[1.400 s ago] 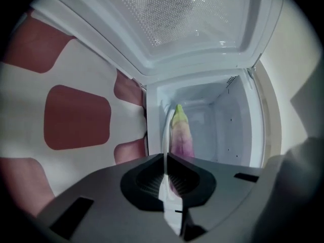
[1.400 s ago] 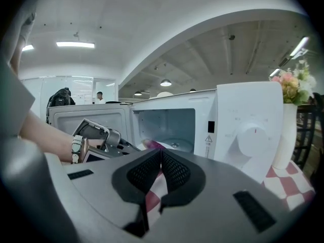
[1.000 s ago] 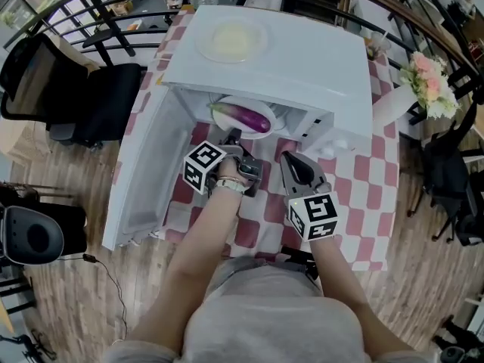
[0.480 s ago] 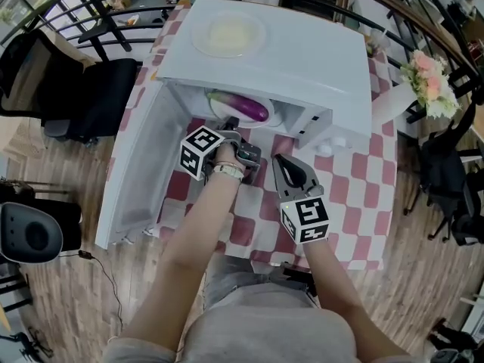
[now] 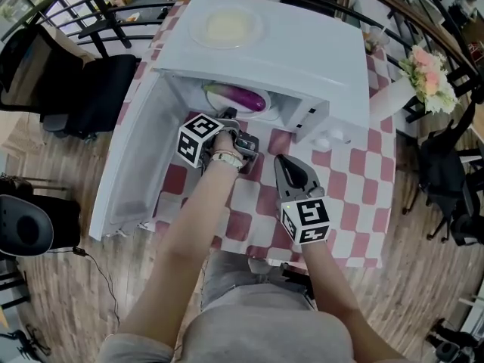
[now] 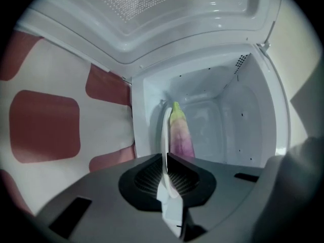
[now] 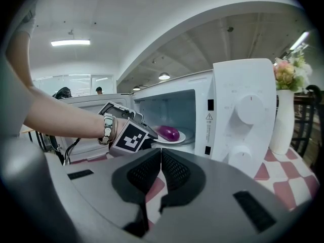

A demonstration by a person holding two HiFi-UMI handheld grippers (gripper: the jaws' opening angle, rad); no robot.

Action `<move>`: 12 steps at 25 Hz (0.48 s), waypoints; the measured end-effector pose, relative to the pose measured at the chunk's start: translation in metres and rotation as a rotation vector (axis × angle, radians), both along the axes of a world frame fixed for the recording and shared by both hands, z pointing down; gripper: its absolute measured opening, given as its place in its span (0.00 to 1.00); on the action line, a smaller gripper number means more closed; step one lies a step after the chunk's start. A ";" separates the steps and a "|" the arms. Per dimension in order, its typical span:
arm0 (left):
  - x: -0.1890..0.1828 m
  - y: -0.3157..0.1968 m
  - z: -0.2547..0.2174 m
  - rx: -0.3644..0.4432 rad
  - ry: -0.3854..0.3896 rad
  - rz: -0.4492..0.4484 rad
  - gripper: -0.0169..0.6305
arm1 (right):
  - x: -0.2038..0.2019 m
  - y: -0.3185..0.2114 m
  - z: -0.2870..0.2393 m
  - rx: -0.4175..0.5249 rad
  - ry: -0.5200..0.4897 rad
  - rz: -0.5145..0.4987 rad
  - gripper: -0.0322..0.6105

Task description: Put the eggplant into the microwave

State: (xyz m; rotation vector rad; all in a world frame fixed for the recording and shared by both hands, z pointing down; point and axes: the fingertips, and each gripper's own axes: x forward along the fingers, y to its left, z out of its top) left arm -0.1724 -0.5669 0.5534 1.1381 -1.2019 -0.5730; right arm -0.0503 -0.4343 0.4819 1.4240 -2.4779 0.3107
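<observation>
Left gripper (image 6: 166, 162): reaches into microwave (image 5: 287, 48); clamped on rim of plate (image 6: 165, 128) under eggplant (image 5: 236, 97)
Right gripper (image 7: 160, 158): jaws together, empty; over table (image 5: 355, 180)

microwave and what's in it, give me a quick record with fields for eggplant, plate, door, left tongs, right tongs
eggplant: lying on the plate, inside the microwave
plate: white, in the cavity, front rim gripped
door: swung wide open
left tongs: shut on the plate's rim, at the cavity mouth
right tongs: shut, empty, outside the microwave above the checked tablecloth
</observation>
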 end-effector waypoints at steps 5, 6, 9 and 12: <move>0.003 -0.001 -0.012 0.051 -0.011 0.016 0.28 | 0.003 -0.001 0.000 -0.001 -0.005 0.008 0.09; 0.002 0.001 -0.012 0.044 -0.014 0.017 0.31 | 0.003 -0.001 0.001 -0.002 -0.007 0.010 0.09; -0.002 0.011 -0.004 0.000 -0.024 0.006 0.32 | 0.003 -0.001 0.001 -0.005 -0.013 0.009 0.09; -0.008 0.021 0.006 -0.038 -0.032 -0.013 0.32 | 0.001 -0.001 0.002 -0.008 -0.016 0.002 0.09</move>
